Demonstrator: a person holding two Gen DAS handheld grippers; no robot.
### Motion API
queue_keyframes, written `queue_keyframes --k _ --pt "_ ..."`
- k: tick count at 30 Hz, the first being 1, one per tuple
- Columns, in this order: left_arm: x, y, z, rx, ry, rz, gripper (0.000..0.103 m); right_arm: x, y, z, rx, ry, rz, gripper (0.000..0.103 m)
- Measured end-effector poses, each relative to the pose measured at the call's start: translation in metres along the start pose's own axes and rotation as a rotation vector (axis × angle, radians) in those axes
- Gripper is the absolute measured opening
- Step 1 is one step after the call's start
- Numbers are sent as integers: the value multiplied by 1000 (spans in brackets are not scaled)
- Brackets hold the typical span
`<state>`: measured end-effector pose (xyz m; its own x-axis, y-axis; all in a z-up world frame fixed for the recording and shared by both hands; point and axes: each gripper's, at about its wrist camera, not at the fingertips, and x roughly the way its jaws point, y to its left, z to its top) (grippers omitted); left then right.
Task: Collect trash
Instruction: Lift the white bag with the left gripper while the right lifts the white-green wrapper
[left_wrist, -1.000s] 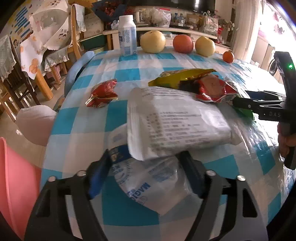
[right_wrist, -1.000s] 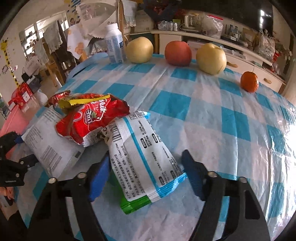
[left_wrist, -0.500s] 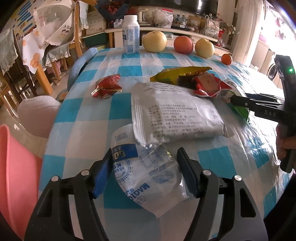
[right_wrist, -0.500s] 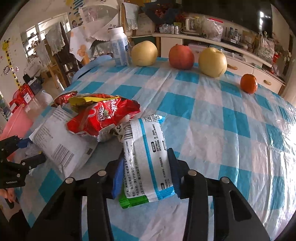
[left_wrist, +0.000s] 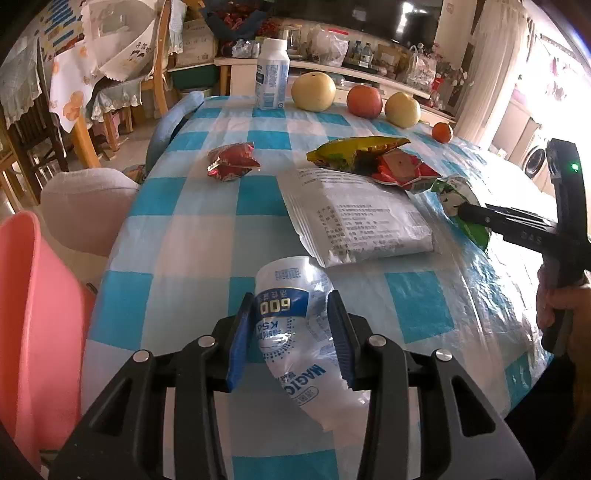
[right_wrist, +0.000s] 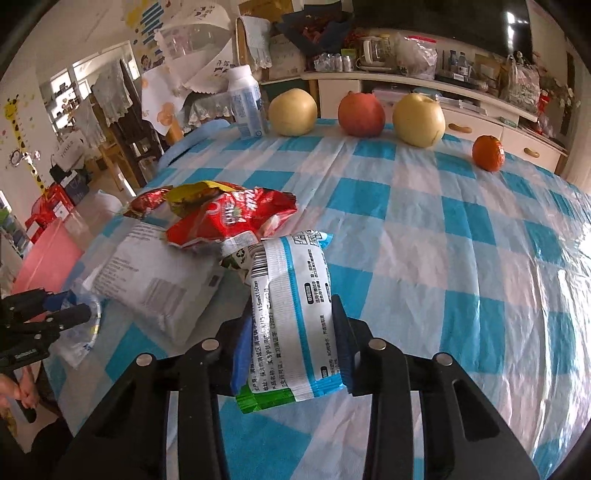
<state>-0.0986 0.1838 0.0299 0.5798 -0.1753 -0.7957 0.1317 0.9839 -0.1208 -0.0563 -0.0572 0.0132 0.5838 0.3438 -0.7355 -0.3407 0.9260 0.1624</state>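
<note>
Checked tablecloth lies bare leftward; both grippers closing on wrappers.

Tablecloth: blue-white check.
Far edge: milk bottle, pear, pomegranate, second pear, tangerine, all apart.

A clear wrapper lies between the left gripper jaws on the table; a flat packet lies just beyond, fruit farthest back.
</note>
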Motion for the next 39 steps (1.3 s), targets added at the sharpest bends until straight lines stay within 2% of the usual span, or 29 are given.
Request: queue_keyframes --k 1,3,5,8,10,13,16,20,26,39 --pt "0 0 -1 -2 1 -3 43 -4 2 -2 -5 -5 -4 39" --pt "0 -3 -1 3 12 3 53 -8 6 -5 -10 -9 -8 39" --pt "1 -10 0 15 18 16 69 -13 8 -8 -14 -12 -7 39" --pt "5 -19 -2 40 31 38 77 -19 14 -11 -19 -20 -2 39" --pt "11 -22 -5 53 56 67 77 -21 15 -12 -19 -21 4 39" --pt "12 -30 -7 82 50 109 77 -24 19 -14 -26 -24 9 39" --pt "10 -30 -5 66 40 122 65 -26 23 -17 -16 -24 22 39" --pt "9 -31 -7 67 36 130 65 -30 31 -21 1 -25 47 39" --pt "1 -23 -9 25 19 71 58 -33 47 -29 21 -13 85 39" --pt "-23 6 -21 -38 -36 -17 57 -40 82 -42 51 5 148 39"
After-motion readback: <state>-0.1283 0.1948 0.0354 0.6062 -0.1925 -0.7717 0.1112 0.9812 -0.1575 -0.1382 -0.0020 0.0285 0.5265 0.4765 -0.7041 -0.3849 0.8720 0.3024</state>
